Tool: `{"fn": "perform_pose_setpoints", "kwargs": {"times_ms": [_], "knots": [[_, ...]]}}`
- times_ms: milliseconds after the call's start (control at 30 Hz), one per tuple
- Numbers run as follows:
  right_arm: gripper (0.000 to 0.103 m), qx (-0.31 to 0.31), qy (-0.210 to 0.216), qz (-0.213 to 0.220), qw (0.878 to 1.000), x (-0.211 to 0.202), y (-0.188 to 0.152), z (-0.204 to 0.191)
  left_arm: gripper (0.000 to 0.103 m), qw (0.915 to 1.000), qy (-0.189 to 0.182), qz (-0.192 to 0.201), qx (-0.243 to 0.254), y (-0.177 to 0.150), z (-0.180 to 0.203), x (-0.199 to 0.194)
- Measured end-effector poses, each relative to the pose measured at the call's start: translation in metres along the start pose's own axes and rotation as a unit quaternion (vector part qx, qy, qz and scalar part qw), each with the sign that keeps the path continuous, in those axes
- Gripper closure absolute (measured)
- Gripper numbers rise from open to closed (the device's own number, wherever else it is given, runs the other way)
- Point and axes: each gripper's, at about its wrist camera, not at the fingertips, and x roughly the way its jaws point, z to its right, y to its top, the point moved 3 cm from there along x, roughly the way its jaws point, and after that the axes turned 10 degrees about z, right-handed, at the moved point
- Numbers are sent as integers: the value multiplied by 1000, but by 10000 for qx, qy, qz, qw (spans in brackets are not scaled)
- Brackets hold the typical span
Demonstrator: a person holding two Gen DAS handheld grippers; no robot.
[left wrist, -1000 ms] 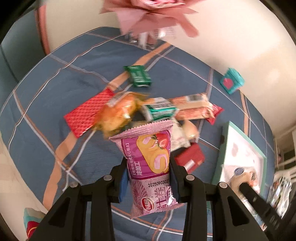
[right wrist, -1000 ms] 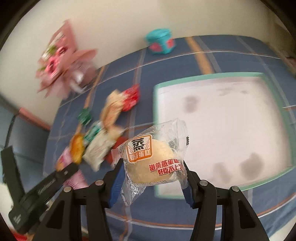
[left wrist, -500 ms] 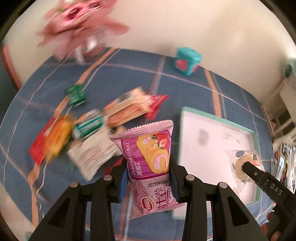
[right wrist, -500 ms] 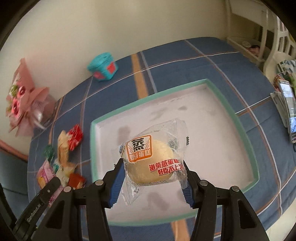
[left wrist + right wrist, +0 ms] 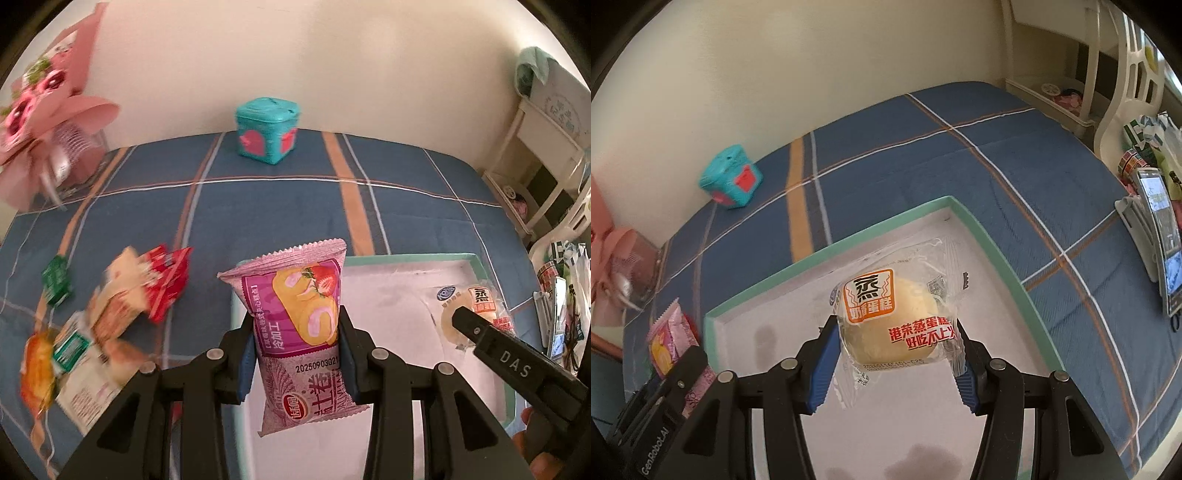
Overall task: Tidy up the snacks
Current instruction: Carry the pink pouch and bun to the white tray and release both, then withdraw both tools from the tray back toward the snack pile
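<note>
Two snacks arrive over the tray at once. Nearest, the left gripper [image 5: 297,354] clamps a pink strawberry roll packet [image 5: 301,325] at its waist, both pads pressing its sides. The packet stands upright, its long axis running from the crimped bottom seam near the camera to the crimped top seam pointing away, toward the far wall. It hangs above the near-left corner of the mint-rimmed tray [image 5: 406,256], apart from the white floor.

To its right, the right gripper [image 5: 895,354] holds a clear-wrapped steamed cake [image 5: 897,325], jaws half apart around the round bun. The cake has no marked long axis; its printed label faces up, and loose wrapper tails stick out on both sides. It hovers over the tray's middle.

To finish the step well, each packet wants lowering close to the tray floor before the jaws part, laid flat and side by side, the roll along the left wall, so neither bounces out nor lands on the other.

Left of the tray, the unsorted snack pile [image 5: 110,314] lies on the blue plaid bed [image 5: 295,206]. Farthest, a teal box [image 5: 266,129] sits against the wall.
</note>
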Motion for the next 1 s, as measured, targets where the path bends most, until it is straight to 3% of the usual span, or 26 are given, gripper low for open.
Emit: {"fn": "perform_pose_setpoints", "kwargs": {"times_ms": [333,500,667,733,1000], "knots": [[42,-1,-107,-53,9999,20,5,7,62,9995,-20,-146,295,0,19,37],[40,-111,-99,-74,9999,15,3,2,42,9993,-19,-270,271,2,18,35],[28,-348,-211,2,9992,1,1,-7,35,9992,36,-369,156,6,12,20],[25,-399,-211,25,9990,-5,-2,-10,23,9992,79,-376,101,8,7,11],[12,-538,-237,-164,9981,-19,-27,-18,15,9993,379,-56,51,12,-20,-28]]}}
